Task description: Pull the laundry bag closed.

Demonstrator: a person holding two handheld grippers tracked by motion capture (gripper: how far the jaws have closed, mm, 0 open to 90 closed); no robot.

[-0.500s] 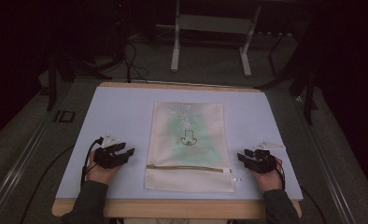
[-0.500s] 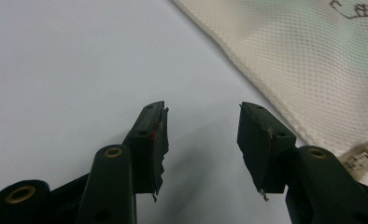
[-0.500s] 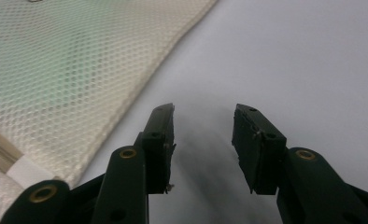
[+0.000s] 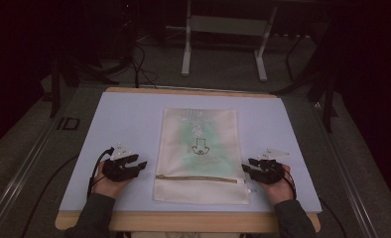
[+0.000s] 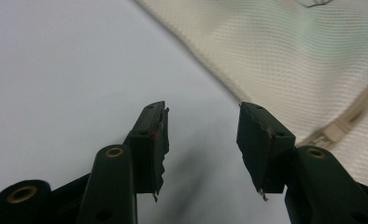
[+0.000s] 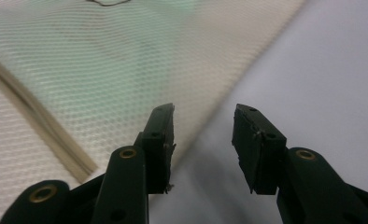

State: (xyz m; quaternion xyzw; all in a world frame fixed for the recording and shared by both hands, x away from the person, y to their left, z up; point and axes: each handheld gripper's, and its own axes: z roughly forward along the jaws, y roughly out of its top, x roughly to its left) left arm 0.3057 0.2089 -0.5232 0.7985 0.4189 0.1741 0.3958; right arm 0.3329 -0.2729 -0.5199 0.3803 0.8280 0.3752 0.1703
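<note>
1. The tabletop (image 4: 124, 124), a pale blue sheet over a wooden edge, carried one mesh pouch (image 4: 199, 148) lying flat at its middle, long side running away from me, its near end close to my edge.
2. Set against the picture from half a second ago, nothing big had changed: the pouch lay in the same spot and both my hands sat at the same places beside it. I judged no work on it had started; the zipper (image 4: 198, 178) across its near end looked closed.
3. My left claw (image 4: 134, 166) rested on the tabletop just beside the pouch's left edge, aimed toward it. In the left gripper view its jaws stood wide apart, nothing between them, bare tabletop under them, and the pouch (image 5: 313, 60) with the zipper's end (image 5: 341, 126) lay just ahead.
4. My right claw (image 4: 250, 171) sat at the pouch's right edge near the zipper's end. Jaws were wide apart and empty too; the right gripper view showed the mesh (image 6: 102, 74) under the left jaw. Whether it touched, I couldn't tell.
5. A small dark drawing (image 4: 199, 147) marked the pouch's middle.
</note>
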